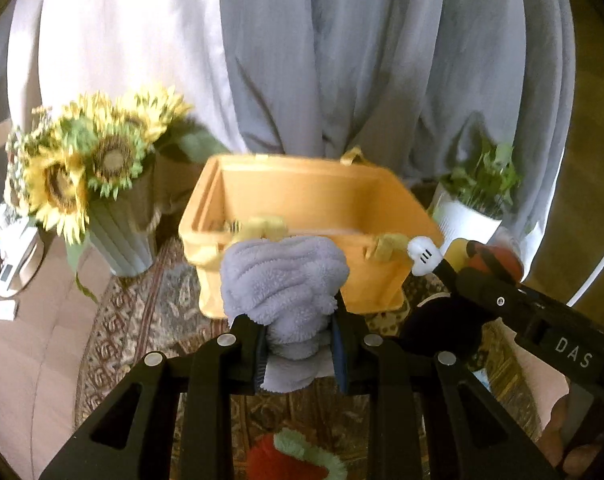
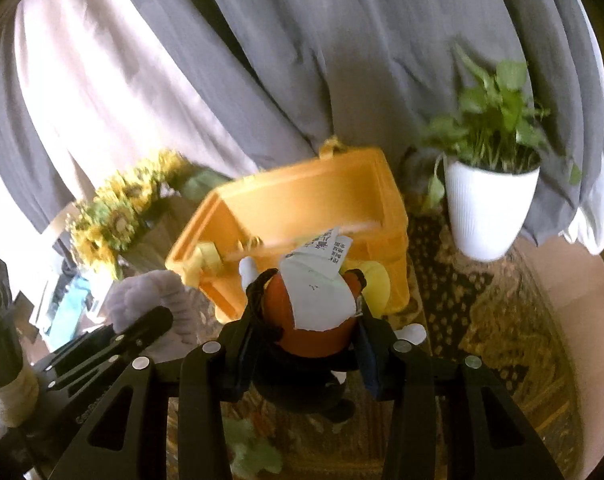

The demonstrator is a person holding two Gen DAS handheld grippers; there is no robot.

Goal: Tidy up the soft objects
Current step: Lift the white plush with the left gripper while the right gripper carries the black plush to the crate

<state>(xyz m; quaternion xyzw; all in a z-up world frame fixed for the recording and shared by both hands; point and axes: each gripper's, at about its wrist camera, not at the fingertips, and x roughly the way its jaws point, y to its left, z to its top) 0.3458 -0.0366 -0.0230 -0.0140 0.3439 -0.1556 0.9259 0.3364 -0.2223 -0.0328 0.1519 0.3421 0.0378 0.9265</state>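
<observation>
My left gripper (image 1: 300, 344) is shut on a fluffy lavender cloth (image 1: 282, 276), held up in front of an open yellow storage bin (image 1: 302, 188). My right gripper (image 2: 304, 344) is shut on a plush mouse toy (image 2: 314, 312) with red shorts, black body, white gloves and a white paper tag (image 2: 318, 264). That toy (image 1: 442, 320) and the right gripper (image 1: 522, 308) also show at the right of the left wrist view. In the right wrist view the bin (image 2: 302, 196) lies just beyond the toy, and the lavender cloth (image 2: 150, 300) and the left gripper (image 2: 142, 328) sit at lower left.
A vase of sunflowers (image 1: 90, 168) stands left of the bin and a white pot with a green plant (image 2: 490, 200) stands right of it. Grey curtains (image 1: 342, 60) hang behind. A patterned rug (image 2: 502, 320) covers the floor, with a red and green plush (image 1: 298, 456) below my left gripper.
</observation>
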